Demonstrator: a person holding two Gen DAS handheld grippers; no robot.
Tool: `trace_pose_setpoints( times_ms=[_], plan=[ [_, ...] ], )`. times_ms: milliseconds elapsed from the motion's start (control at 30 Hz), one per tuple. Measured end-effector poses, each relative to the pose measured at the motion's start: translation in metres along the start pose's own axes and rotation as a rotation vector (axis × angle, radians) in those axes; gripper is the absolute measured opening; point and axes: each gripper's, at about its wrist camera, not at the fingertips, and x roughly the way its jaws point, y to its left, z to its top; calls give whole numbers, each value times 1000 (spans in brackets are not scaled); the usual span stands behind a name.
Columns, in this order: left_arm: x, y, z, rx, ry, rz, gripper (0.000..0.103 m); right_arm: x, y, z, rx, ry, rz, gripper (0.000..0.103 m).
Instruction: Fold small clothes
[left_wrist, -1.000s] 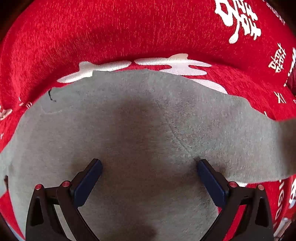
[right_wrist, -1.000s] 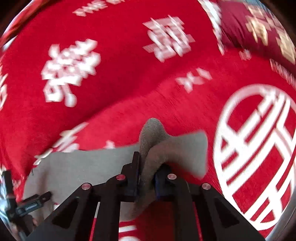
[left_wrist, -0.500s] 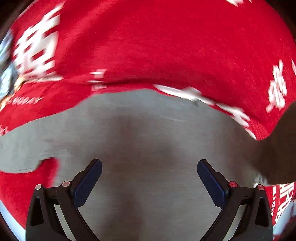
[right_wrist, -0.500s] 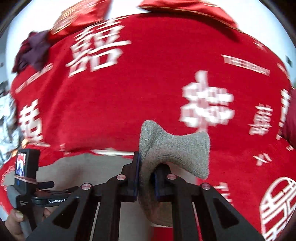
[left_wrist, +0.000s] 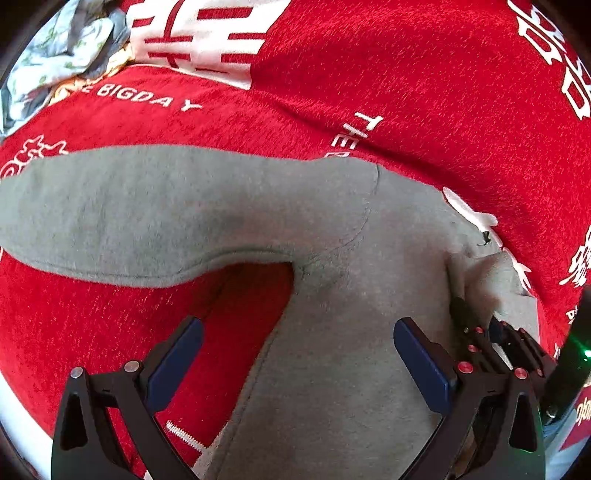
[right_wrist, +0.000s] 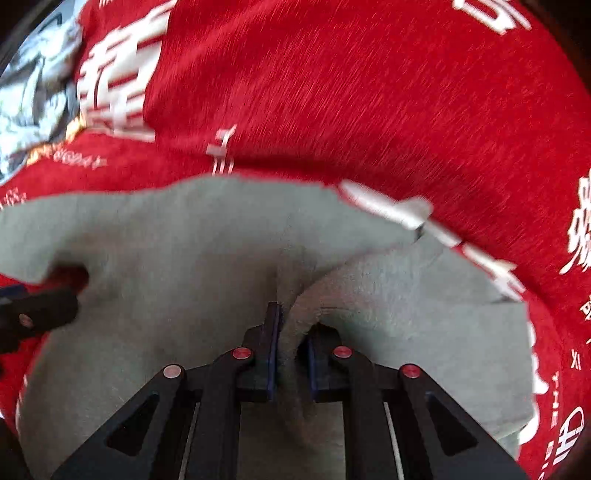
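Note:
A small grey fleece garment (left_wrist: 332, 295) lies spread on a red blanket with white characters (left_wrist: 406, 74). One grey sleeve (left_wrist: 147, 214) stretches out to the left. My left gripper (left_wrist: 295, 362) is open and empty, its fingers hovering over the garment's body and the red cloth under the sleeve. My right gripper (right_wrist: 291, 354) is shut on a pinched fold of the grey garment (right_wrist: 369, 295) and holds it over the garment's body. The right gripper also shows in the left wrist view (left_wrist: 480, 325), at the garment's right side.
A crumpled pale floral cloth (left_wrist: 55, 55) lies at the blanket's far left corner. It also shows in the right wrist view (right_wrist: 29, 92). The left gripper's finger (right_wrist: 33, 314) shows at the left of the right wrist view.
My right gripper has carried the pinched grey fold down and inward over the garment's body. My left gripper has swung so the sleeve and the right gripper come into its view.

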Motion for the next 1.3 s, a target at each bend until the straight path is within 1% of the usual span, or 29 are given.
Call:
trace_pose_setpoints(
  times_ms=[33,67,100,133,167,200,233,300,333,400,467,500,567,600,667,733,767,800,833,900,933,967,1000,1033,1100,1133,1167,1200,1300],
  plan=[
    [0,-1,-1,-1,1,-4,103,-3,0,-1,-4,-5,11,35],
    [1,-2,-1,-2,2,-10,103,-7,-2,-1,0,-4,42,45],
    [0,-5,-1,-1,2,-16,103,-13,-4,0,10,-10,70,62],
    [-1,-7,-1,2,0,-19,103,-22,-9,1,29,-24,97,65],
    [-4,-11,-2,10,-7,-21,103,-32,-17,1,50,-40,138,65],
    [-7,-14,-3,20,-16,-21,103,-47,-29,0,83,-65,211,65],
    [-11,-18,-4,32,-26,-21,103,-54,-37,3,103,-83,254,65],
    [-16,-30,-4,55,-38,-26,103,-74,-66,-3,175,-134,311,67],
    [-18,-36,-4,67,-41,-32,103,-80,-81,-7,209,-147,304,70],
    [-24,-52,-4,98,-55,-53,103,-82,-112,-17,271,-146,248,70],
    [-27,-68,-4,124,-65,-63,103,-79,-132,-24,299,-134,215,70],
    [-26,-75,-5,133,-57,-69,103,-76,-140,-29,308,-116,172,70],
    [-22,-96,-7,166,-37,-86,103,-62,-150,-34,309,-46,41,70],
    [-20,-107,-10,188,-30,-83,103,-55,-153,-36,306,-19,6,70],
    [-10,-137,-17,268,-15,-50,103,-38,-158,-42,308,33,-51,70],
    [4,-164,-22,352,-21,9,103,-19,-165,-54,323,103,-113,70],
    [10,-172,-23,378,-25,39,103,-11,-169,-61,329,136,-115,70],
    [16,-177,-21,393,-31,79,103,-10,-171,-65,333,112,-105,71],
    [25,-179,-18,401,-45,142,103,-10,-171,-66,325,73,-107,72],
    [35,-170,-10,371,-59,234,103,-9,-173,-68,325,64,-98,73],
    [37,-162,-7,343,-54,256,103,-8,-174,-68,327,63,-93,73],
    [37,-142,0,260,-31,263,103,-7,-175,-68,329,60,-89,74],
    [36,-129,2,203,-15,256,103,-6,-176,-68,331,53,-87,74],
    [32,-104,5,88,9,232,103,-5,-176,-69,330,47,-89,75],
    [25,-68,4,-53,24,199,103,-4,-175,-70,322,40,-98,75],
    [24,-59,3,-88,17,205,103,-3,-175,-71,320,38,-102,75],
    [19,-44,2,-141,-4,236,103,-5,-173,-69,318,36,-104,75],
    [16,-30,2,-178,-19,232,103,-6,-173,-68,317,33,-105,75],
    [14,-10,6,-194,18,169,103,-7,-172,-70,317,28,-106,75]
  ],
)
